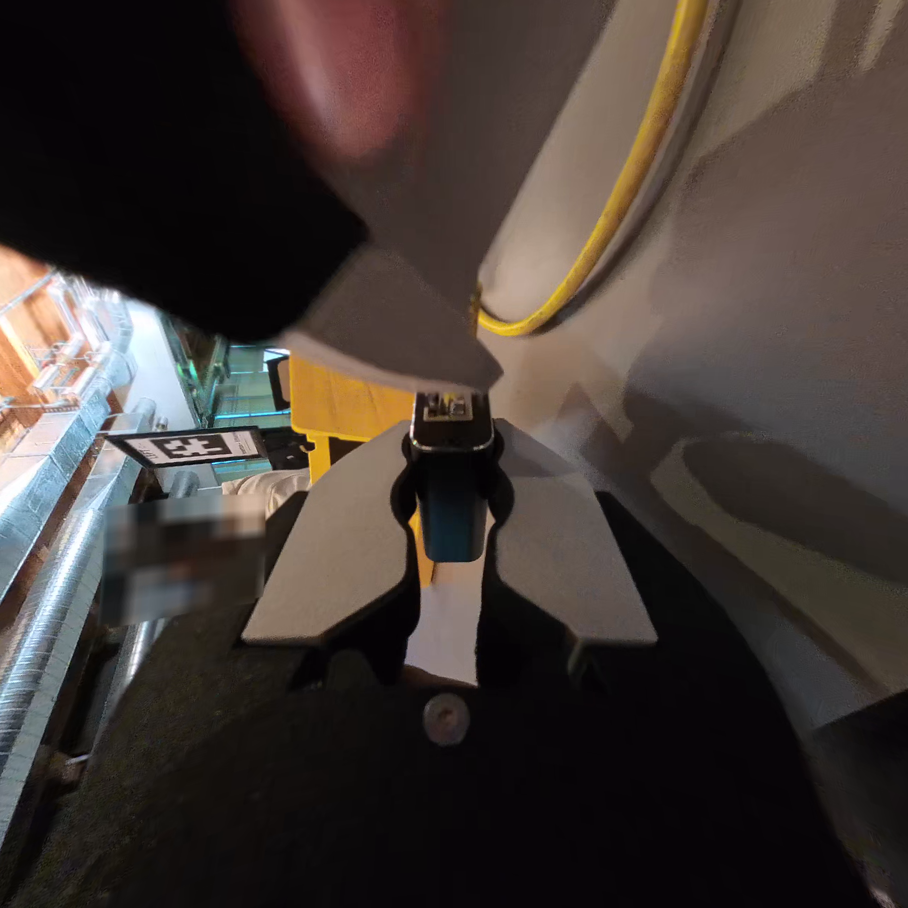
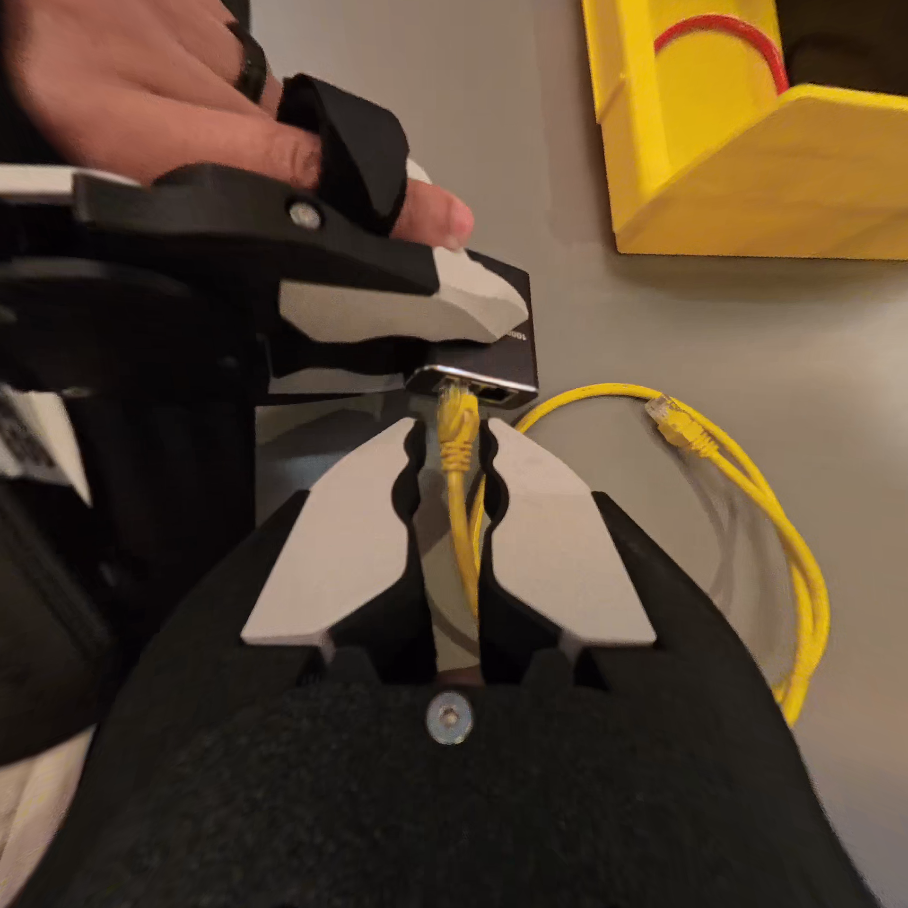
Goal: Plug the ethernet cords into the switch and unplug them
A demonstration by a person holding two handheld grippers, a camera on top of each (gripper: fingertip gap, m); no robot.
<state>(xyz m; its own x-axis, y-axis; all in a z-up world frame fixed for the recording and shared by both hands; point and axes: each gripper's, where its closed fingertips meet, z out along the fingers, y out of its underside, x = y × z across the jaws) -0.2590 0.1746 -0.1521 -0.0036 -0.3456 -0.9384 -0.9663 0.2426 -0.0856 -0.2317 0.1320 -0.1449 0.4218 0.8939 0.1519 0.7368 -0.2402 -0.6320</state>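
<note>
My left gripper point(image 1: 452, 432) is shut on the small black switch point(image 1: 449, 442), which is held off the grey table point(image 2: 540, 147). In the right wrist view the left gripper point(image 2: 408, 349) clamps the switch point(image 2: 513, 354) from above and below. A yellow ethernet plug point(image 2: 457, 422) sits in one switch port. My right gripper point(image 2: 449, 422) straddles that plug, its jaws a little apart with a gap on the plug's left side. The yellow cord point(image 2: 786, 565) loops on the table to the right, and its other plug point(image 2: 673, 417) lies loose. The cord also shows in the left wrist view point(image 1: 634, 172).
A yellow bin point(image 2: 737, 172) stands on the table at the back right with a red cord point(image 2: 712, 34) in it. It also shows in the left wrist view point(image 1: 344, 398). A person's hand point(image 2: 147, 98) holds the left gripper. A grey finger of the right gripper point(image 1: 393, 344) is close above the switch. Some 5 cm of space lies between my two pairs of fingers.
</note>
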